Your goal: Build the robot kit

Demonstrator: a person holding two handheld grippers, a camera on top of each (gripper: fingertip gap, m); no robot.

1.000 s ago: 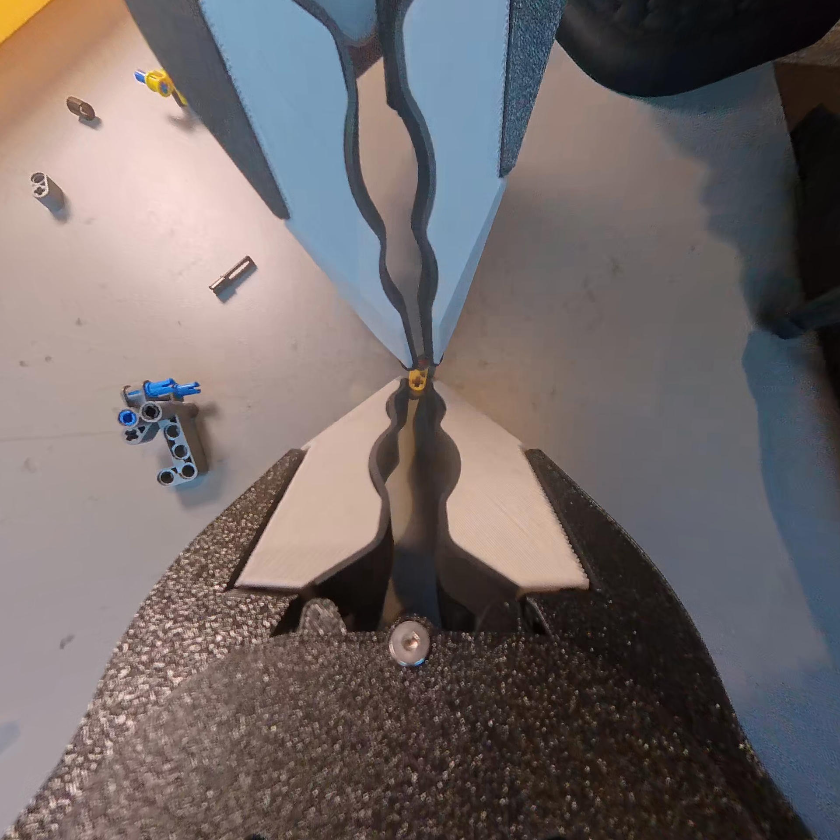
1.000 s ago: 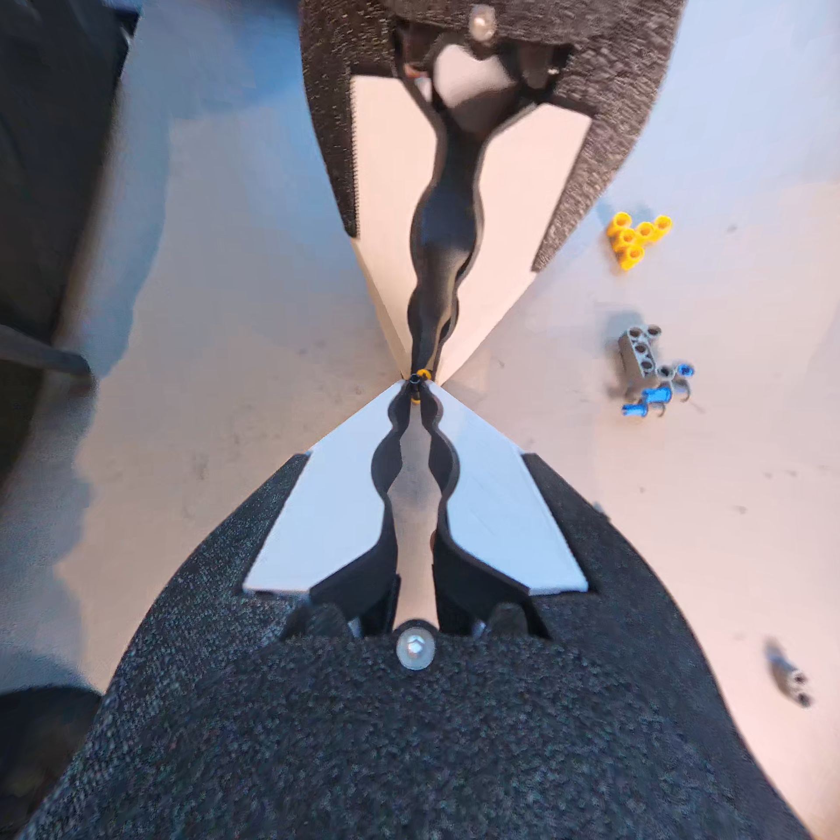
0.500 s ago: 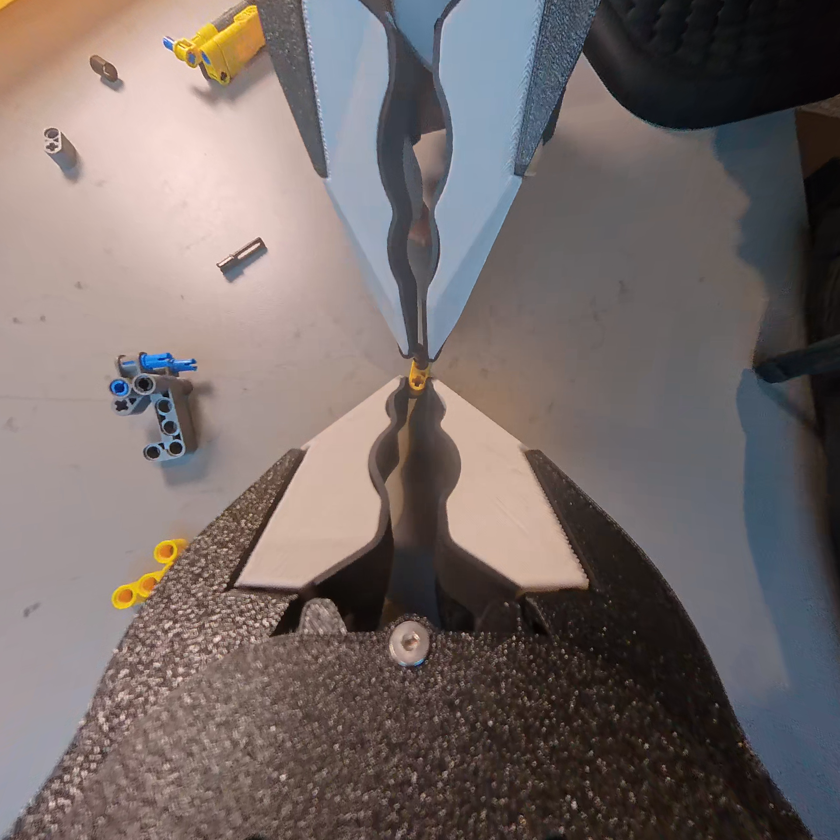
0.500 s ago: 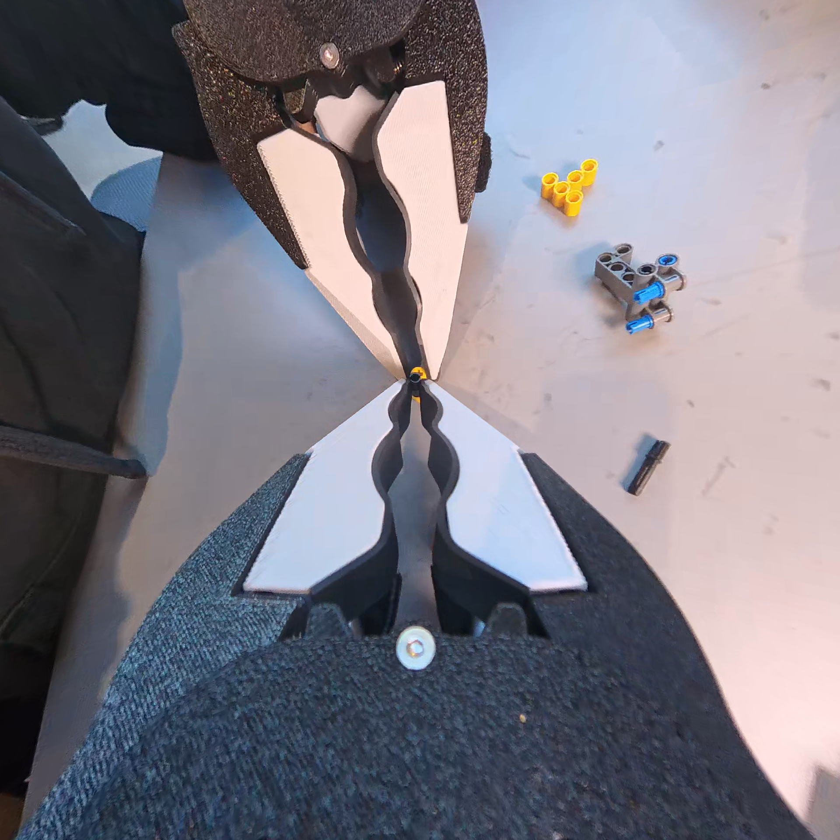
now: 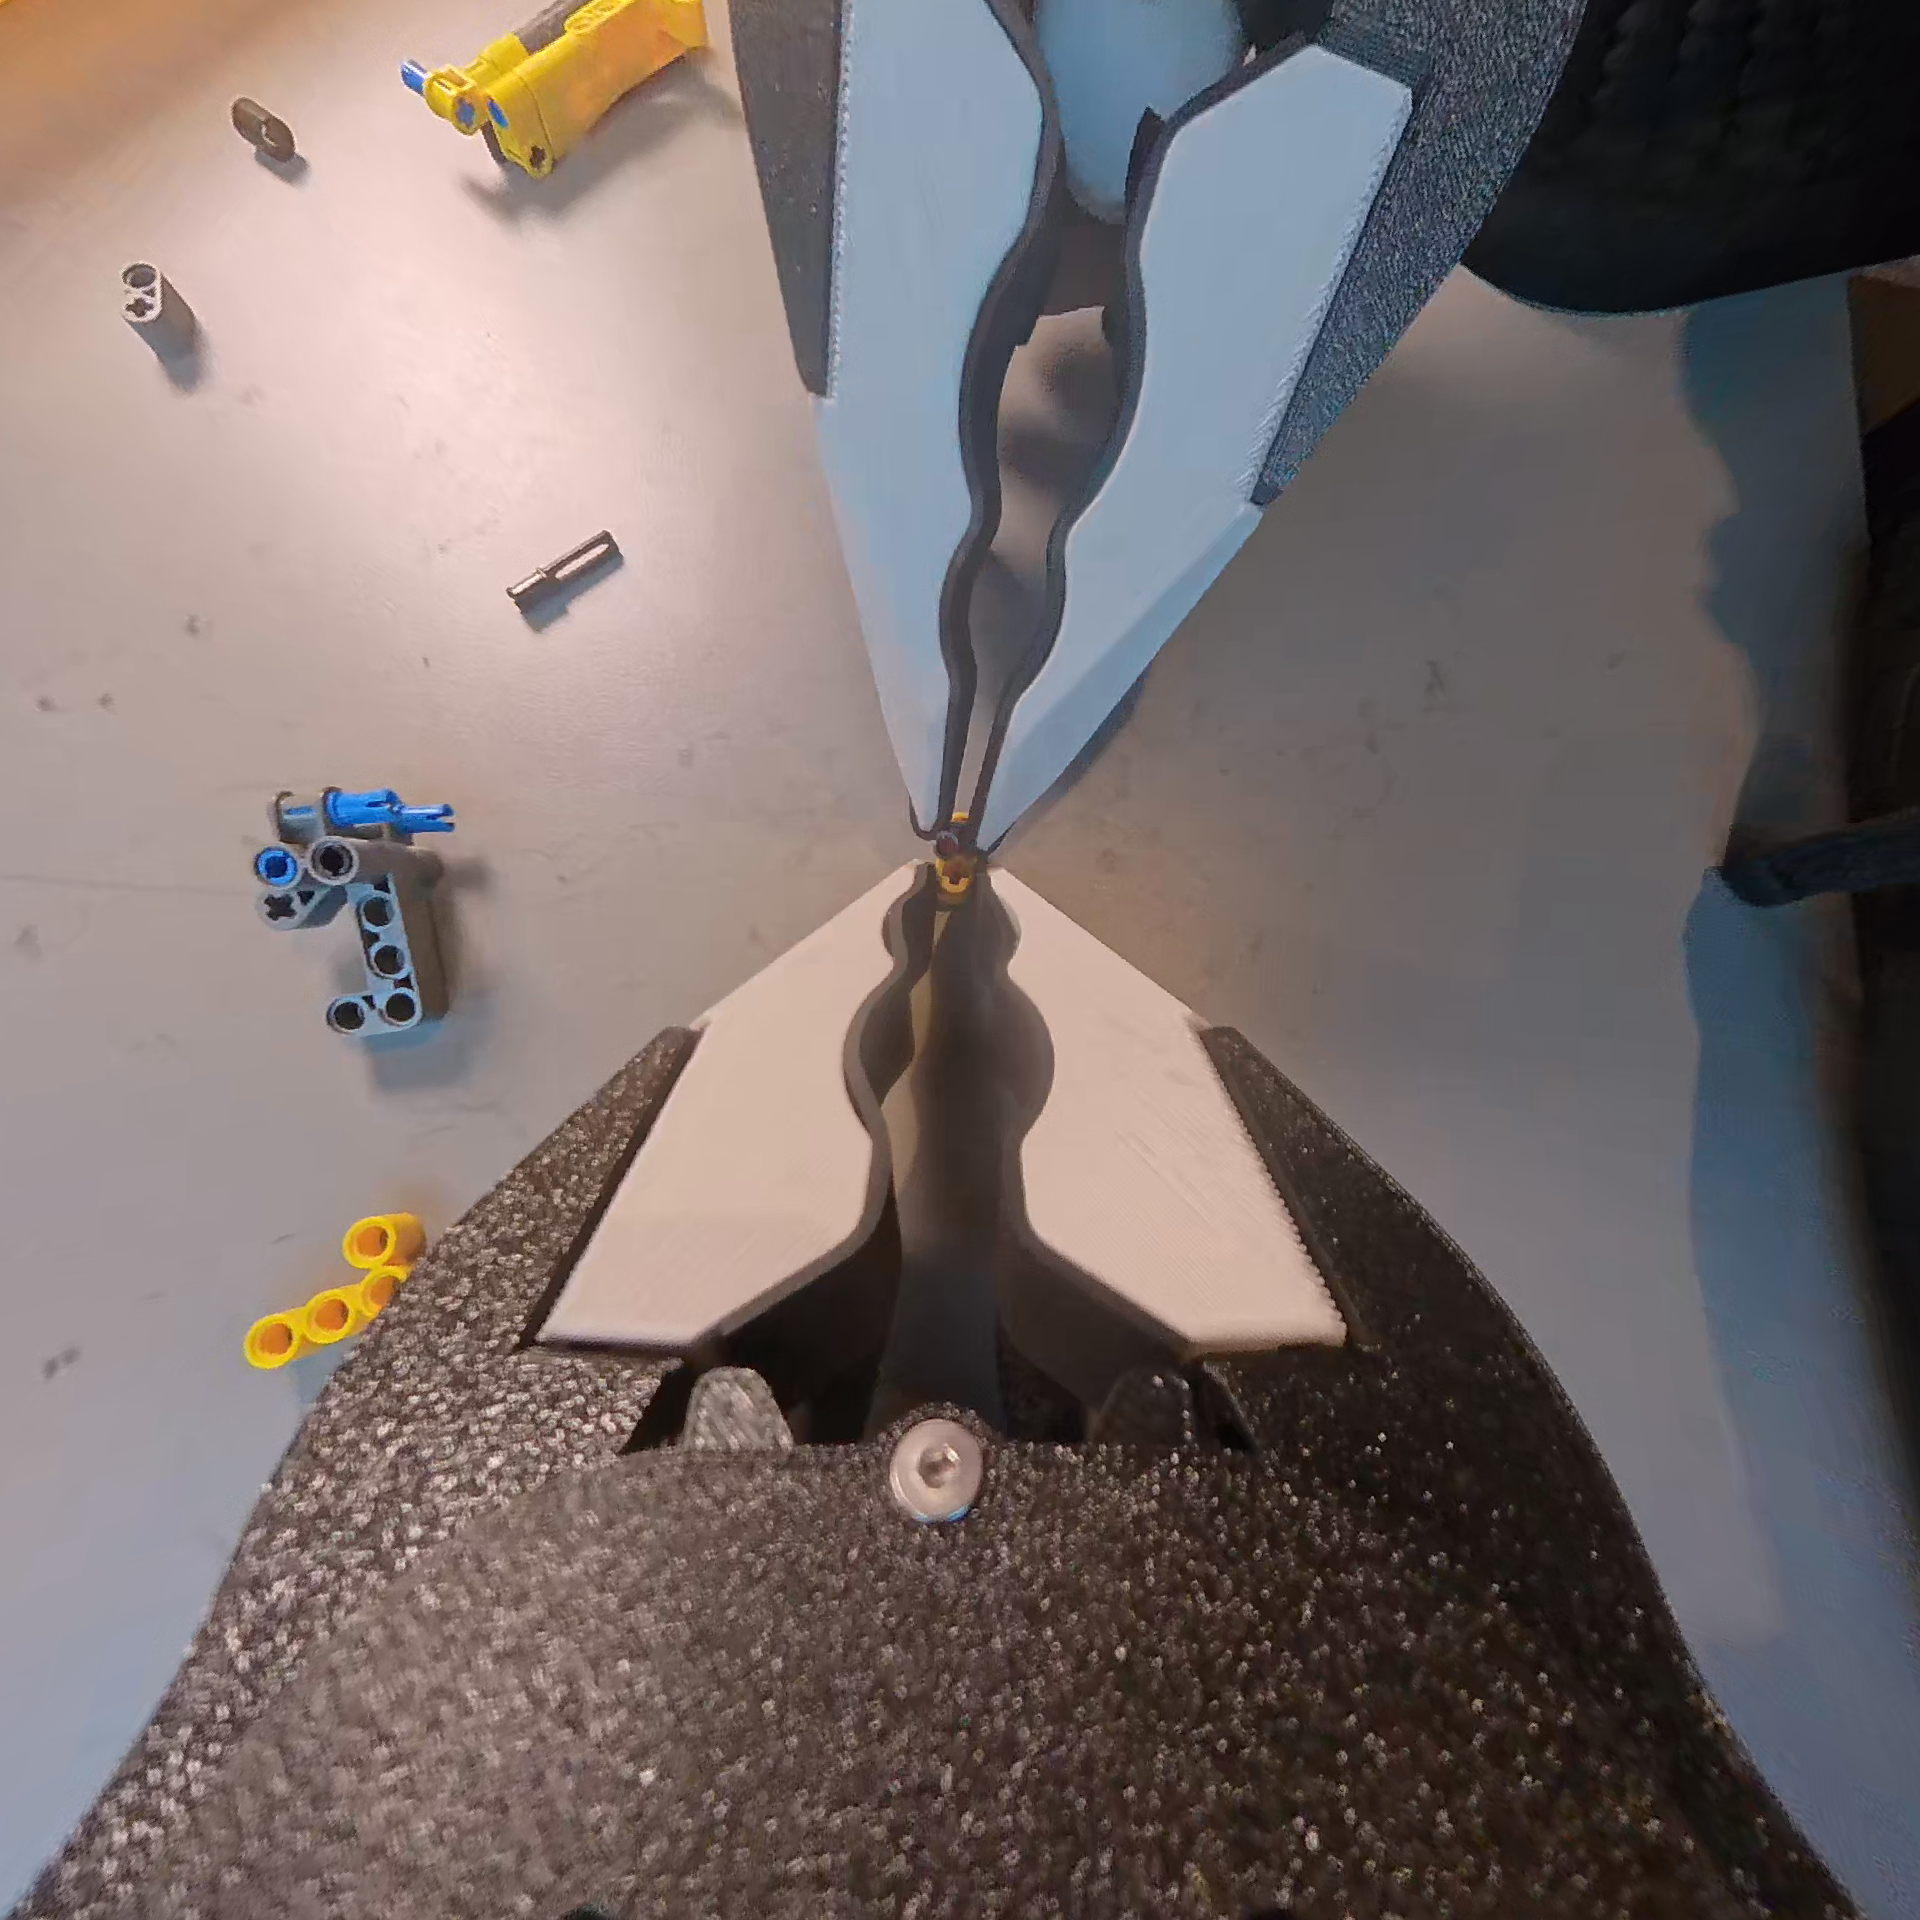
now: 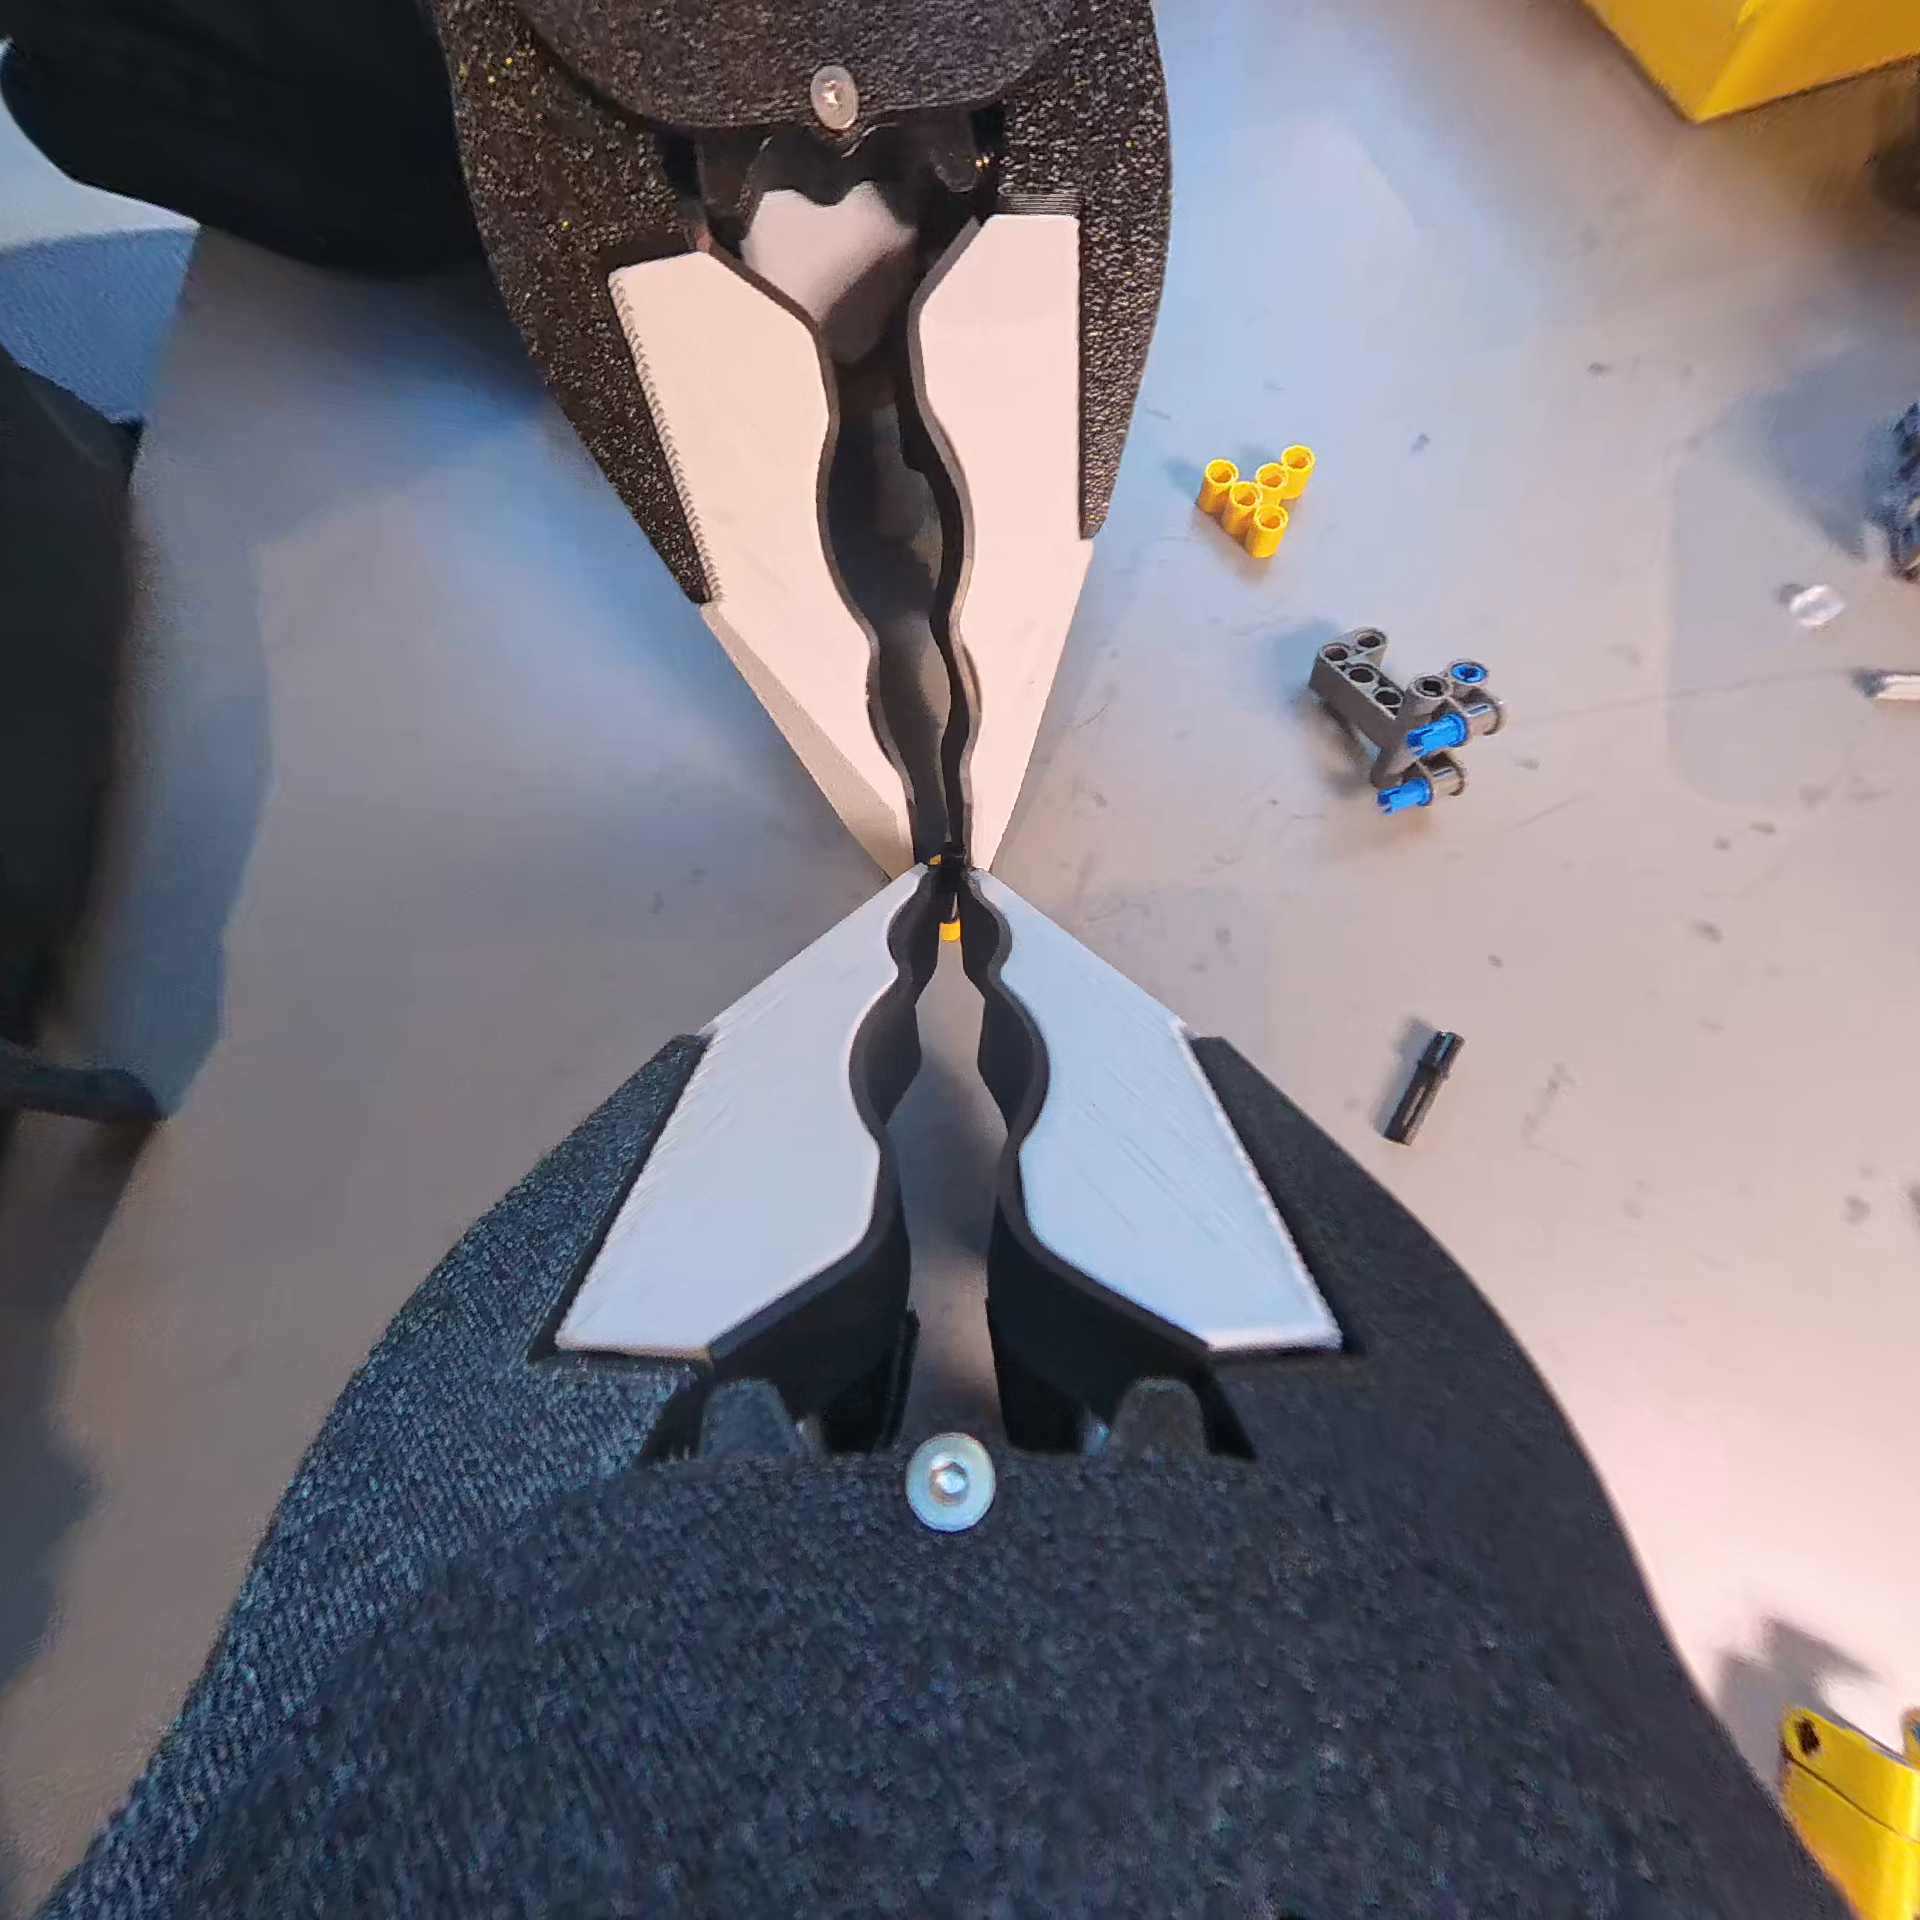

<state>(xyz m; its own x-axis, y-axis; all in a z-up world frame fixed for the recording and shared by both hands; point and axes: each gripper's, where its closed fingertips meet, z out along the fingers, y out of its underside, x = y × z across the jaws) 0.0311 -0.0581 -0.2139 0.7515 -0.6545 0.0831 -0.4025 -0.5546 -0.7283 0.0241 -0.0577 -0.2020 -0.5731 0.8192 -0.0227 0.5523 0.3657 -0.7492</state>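
Yellow piece: a tiny yellow piece (image 5: 954,871) with a dark part on it sits above the grey table (image 5: 1351,831), pinched where the two grippers meet tip to tip.
Left gripper: the left gripper (image 5: 954,883) is clenched on the yellow piece at its fingertips.
Right gripper: the right gripper (image 6: 943,883) faces the left one, its tips pressed together on the dark end of the same piece.
Grey bracket: a grey angled beam with blue pins (image 5: 358,914) lies on the table left of the yellow piece in the left wrist view.
Black pin: a black pin (image 5: 563,566) lies beyond that beam.
Yellow connector: a yellow holed connector (image 6: 1255,499) lies near the beam, apart from it.
Far parts: a yellow block with blue pins (image 5: 561,73) and two small grey sleeves (image 5: 156,307) lie farther left of the yellow piece.
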